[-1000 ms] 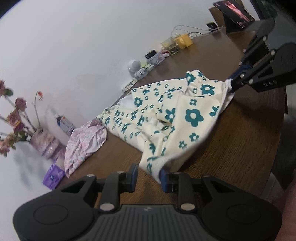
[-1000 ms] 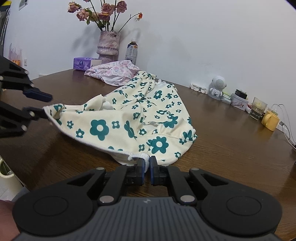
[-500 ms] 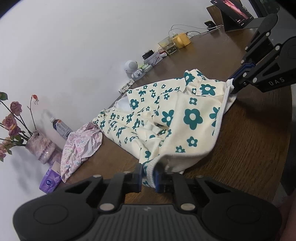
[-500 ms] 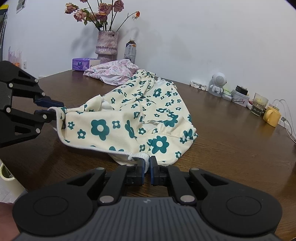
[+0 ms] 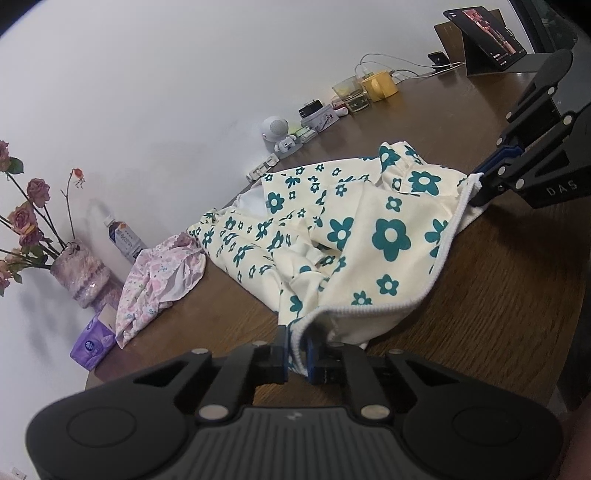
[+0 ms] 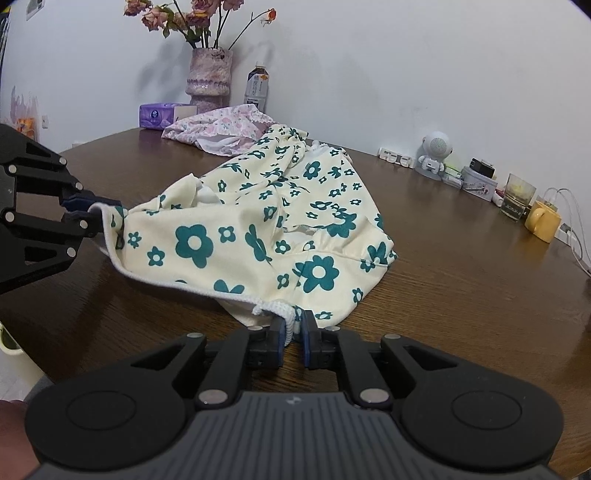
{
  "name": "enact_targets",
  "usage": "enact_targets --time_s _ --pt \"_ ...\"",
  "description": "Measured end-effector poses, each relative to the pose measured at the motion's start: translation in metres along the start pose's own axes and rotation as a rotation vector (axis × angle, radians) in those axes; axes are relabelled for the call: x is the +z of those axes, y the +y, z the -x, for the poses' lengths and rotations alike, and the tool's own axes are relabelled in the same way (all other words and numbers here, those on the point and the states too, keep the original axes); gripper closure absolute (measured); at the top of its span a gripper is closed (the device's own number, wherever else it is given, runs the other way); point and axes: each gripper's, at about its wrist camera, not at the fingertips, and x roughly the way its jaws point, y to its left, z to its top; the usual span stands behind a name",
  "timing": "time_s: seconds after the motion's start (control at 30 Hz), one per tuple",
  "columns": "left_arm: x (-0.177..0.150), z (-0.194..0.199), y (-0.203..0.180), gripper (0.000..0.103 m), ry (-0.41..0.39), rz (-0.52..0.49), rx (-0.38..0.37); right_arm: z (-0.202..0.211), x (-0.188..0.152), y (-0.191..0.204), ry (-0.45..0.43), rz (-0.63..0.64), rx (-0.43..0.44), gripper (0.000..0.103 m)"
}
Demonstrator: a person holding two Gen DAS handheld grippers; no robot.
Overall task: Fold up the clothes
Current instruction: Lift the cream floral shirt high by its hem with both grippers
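- The cream garment with teal flowers (image 6: 258, 225) lies rumpled in the middle of the brown wooden table (image 6: 461, 280), its white ribbed hem (image 5: 373, 302) stretched between the two tools along the near side.
- The left gripper (image 5: 297, 354) has its blue pads pressed onto one end of that hem; the cloth is pinched between them, just above the wood.
- The right gripper (image 6: 293, 332) pinches the other end, with bunched white ribbing caught between its pads.
- Behind the garment, touching its far end, sits a crumpled pink floral garment (image 6: 221, 129).
- Containers along the wall: a purple vase (image 6: 209, 79) holding dried roses (image 6: 192, 14); a drink bottle (image 6: 256, 86) beside it, contents hard to tell; a purple tissue box (image 6: 162, 115); a clear glass (image 6: 519, 195) with something yellowish inside; a yellow mug (image 6: 543, 221), inside not visible; a small tin (image 6: 478, 182).
- A white robot figurine (image 6: 434, 151) stands near the tin, and a propped tablet (image 5: 487, 31) at the far corner.
- The table's near rim curves just below both tools; bare wood lies open to the right of the garment and in front of it.
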Motion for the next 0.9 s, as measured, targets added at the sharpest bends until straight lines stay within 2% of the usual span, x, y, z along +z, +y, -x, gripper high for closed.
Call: enact_targets --time_s 0.13,0.2,0.3,0.33,0.37,0.47,0.53,0.63,0.73,0.8,0.9 --pt "-0.002 -0.002 0.000 0.094 0.004 0.013 -0.004 -0.003 0.002 0.002 0.009 0.014 -0.010 0.095" --pt "-0.001 -0.001 0.005 0.100 -0.005 0.045 -0.008 -0.004 0.004 -0.001 0.013 0.005 -0.006 0.098" --pt "0.013 0.001 0.026 0.101 -0.056 0.120 0.013 -0.002 0.015 -0.014 -0.018 -0.055 -0.009 0.100" --pt "0.024 0.001 0.039 0.101 -0.094 0.155 0.040 -0.001 0.028 -0.023 -0.053 -0.077 -0.025 0.101" --pt "0.039 0.000 0.053 0.101 -0.135 0.190 0.073 0.001 0.042 -0.032 -0.088 -0.097 -0.041 0.101" --pt "0.093 -0.003 0.105 0.101 -0.257 0.317 0.183 0.037 0.113 -0.051 -0.223 -0.095 -0.078 0.101" --pt "0.141 0.000 0.141 0.101 -0.335 0.345 0.276 0.061 0.161 -0.064 -0.314 -0.093 -0.103 0.101" --pt "0.217 0.037 0.204 0.101 -0.480 0.421 0.422 0.098 0.232 -0.083 -0.450 -0.090 -0.140 0.101" --pt "0.269 0.097 0.264 0.101 -0.630 0.584 0.484 0.134 0.303 -0.102 -0.586 -0.086 -0.177 0.101" --pt "0.285 0.124 0.281 0.101 -0.672 0.644 0.489 0.158 0.350 -0.114 -0.675 -0.084 -0.201 0.101" --pt "0.304 0.142 0.286 0.101 -0.641 0.597 0.515 0.167 0.371 -0.101 -0.667 -0.006 -0.290 0.101"
